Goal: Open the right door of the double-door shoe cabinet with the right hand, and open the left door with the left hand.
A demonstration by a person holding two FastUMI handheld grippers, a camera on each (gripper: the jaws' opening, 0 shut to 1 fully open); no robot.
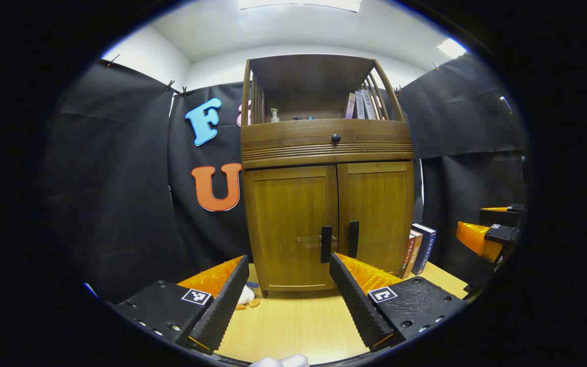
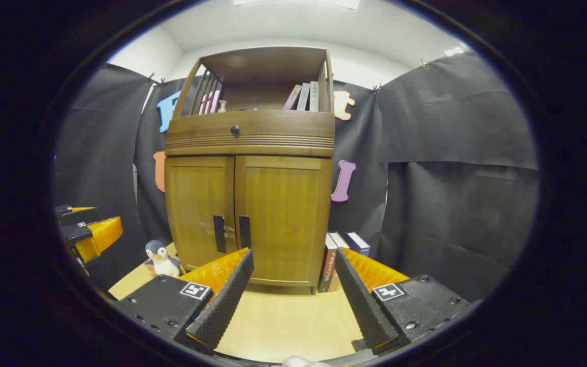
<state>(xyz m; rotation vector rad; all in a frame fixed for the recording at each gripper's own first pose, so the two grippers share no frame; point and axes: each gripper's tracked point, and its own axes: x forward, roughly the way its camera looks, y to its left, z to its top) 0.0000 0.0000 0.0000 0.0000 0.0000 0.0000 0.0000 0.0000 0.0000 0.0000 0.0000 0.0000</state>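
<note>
A brown wooden shoe cabinet (image 1: 326, 168) (image 2: 250, 153) stands on a light wood table, both lower doors closed. In the left gripper view the left door (image 1: 288, 224) and right door (image 1: 377, 214) each carry a dark vertical handle, the left handle (image 1: 326, 244) and the right handle (image 1: 353, 239). My left gripper (image 1: 289, 262) is open, a short way in front of the left door, touching nothing. In the right gripper view the right door (image 2: 283, 219) and its handle (image 2: 244, 232) lie ahead of my open right gripper (image 2: 293, 257), which holds nothing. The other gripper (image 2: 87, 232) (image 1: 489, 232) shows at each view's side.
Several books (image 2: 342, 260) (image 1: 418, 250) lean against the cabinet's right side. A small toy penguin (image 2: 162, 259) sits on the table (image 2: 283, 316) at the cabinet's left corner. A drawer with a round knob (image 1: 336, 137) and an open shelf with books and a bottle top the doors. Black cloth walls surround.
</note>
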